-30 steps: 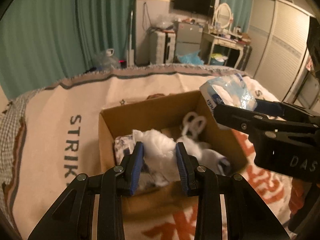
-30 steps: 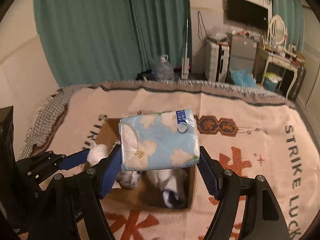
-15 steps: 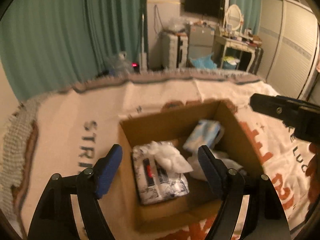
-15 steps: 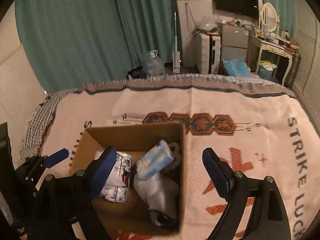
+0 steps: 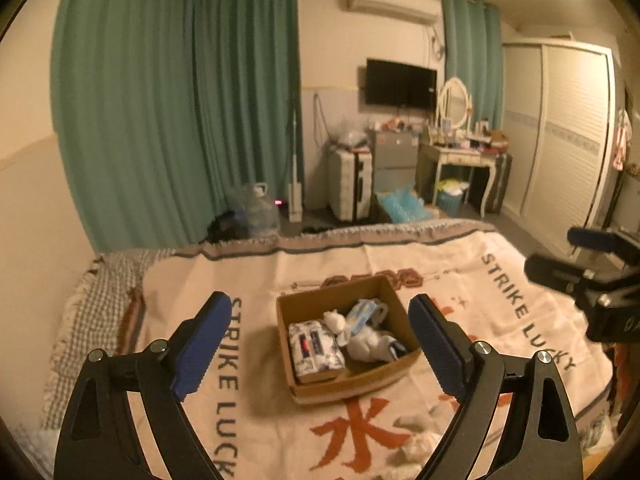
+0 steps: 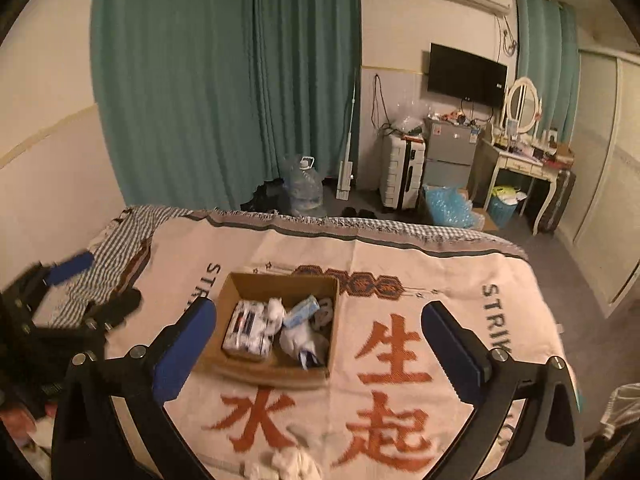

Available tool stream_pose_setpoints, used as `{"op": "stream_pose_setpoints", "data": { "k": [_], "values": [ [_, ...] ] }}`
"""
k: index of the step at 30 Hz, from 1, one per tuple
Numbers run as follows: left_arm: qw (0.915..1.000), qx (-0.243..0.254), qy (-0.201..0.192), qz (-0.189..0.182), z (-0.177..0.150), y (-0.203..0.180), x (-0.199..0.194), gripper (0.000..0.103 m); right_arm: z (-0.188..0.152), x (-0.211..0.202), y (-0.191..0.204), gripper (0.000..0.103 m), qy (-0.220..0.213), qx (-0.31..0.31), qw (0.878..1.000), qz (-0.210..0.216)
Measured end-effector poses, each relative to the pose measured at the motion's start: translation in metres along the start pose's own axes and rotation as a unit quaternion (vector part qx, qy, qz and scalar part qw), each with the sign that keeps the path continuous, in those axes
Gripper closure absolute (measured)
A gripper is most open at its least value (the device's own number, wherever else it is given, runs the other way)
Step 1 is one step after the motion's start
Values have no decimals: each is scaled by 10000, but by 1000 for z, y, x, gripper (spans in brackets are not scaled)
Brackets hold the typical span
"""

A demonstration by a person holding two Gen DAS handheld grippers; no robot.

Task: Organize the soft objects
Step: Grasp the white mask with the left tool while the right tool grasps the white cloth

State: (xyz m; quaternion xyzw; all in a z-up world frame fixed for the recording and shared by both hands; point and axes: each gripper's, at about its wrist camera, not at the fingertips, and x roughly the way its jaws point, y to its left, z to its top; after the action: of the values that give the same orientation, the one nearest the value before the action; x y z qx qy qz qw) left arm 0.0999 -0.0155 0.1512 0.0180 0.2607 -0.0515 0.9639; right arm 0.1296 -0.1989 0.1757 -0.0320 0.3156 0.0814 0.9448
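Note:
An open cardboard box [image 5: 386, 376] [image 6: 240, 286] sits mid-blanket on the bed. In it lie a patterned tissue pack [image 5: 314, 346] [image 6: 248, 326], a blue floral tissue pack [image 5: 362, 314] [image 6: 301, 311], white wadding [image 5: 334, 320] and white socks [image 5: 366, 344] [image 6: 298, 340]. My left gripper [image 5: 318, 350] is open and empty, raised well back from the box. My right gripper [image 6: 318, 354] is open and empty, also raised above the bed. Each shows at the edge of the other's view.
Crumpled pale cloth lies on the blanket near the front edge [image 5: 416, 438] [image 6: 290, 462]. The printed blanket [image 6: 400, 360] covers the bed; a checked cloth [image 6: 116, 240] lies at its left. Beyond the bed stand a water jug [image 6: 302, 188], suitcase [image 6: 402, 176] and dressing table [image 6: 524, 168].
Both grippers opened and let go: the white wadding and the blue floral tissue pack now lie in the box. Both grippers then pulled up and back, away from the box.

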Motion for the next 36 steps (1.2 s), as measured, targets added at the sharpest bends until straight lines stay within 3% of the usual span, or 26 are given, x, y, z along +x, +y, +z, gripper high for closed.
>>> {"op": "stream_pose_setpoints", "data": {
  "k": [4, 9, 15, 19, 22, 27, 30, 32, 36],
  "values": [
    [10000, -8, 39, 31, -25, -4, -21, 12, -35, -22, 0, 0, 156, 17, 9998, 148],
    [9991, -56, 416, 90, -71, -16, -13, 12, -98, -15, 1, 0, 484, -82, 9984, 293],
    [9958, -357, 798, 283, -132, -27, 22, 12, -180, 44, 0, 0, 1151, -5, 9924, 426],
    [9921, -377, 934, 750, -170, -33, 50, 12, -227, 91, -3, 2, 1620, 30, 9853, 540],
    [9866, -457, 1264, 925, -190, -34, 75, 12, -245, 118, -3, 9, 1862, -9, 9805, 625],
    [9791, -600, 1835, 639, -216, -41, 101, 12, -267, 153, 0, 28, 2189, 20, 9708, 982],
    [9783, -379, 1953, 584, -226, -55, 105, 12, -276, 167, 5, 49, 2353, -49, 9652, 1142],
    [9787, -339, 1974, 445, -231, -62, 105, 12, -278, 167, 6, 79, 2366, -84, 9640, 1215],
    [9794, -335, 1976, 247, -235, -76, 101, 12, -276, 155, -3, 86, 2181, -39, 9686, 1189]
  ]
}}
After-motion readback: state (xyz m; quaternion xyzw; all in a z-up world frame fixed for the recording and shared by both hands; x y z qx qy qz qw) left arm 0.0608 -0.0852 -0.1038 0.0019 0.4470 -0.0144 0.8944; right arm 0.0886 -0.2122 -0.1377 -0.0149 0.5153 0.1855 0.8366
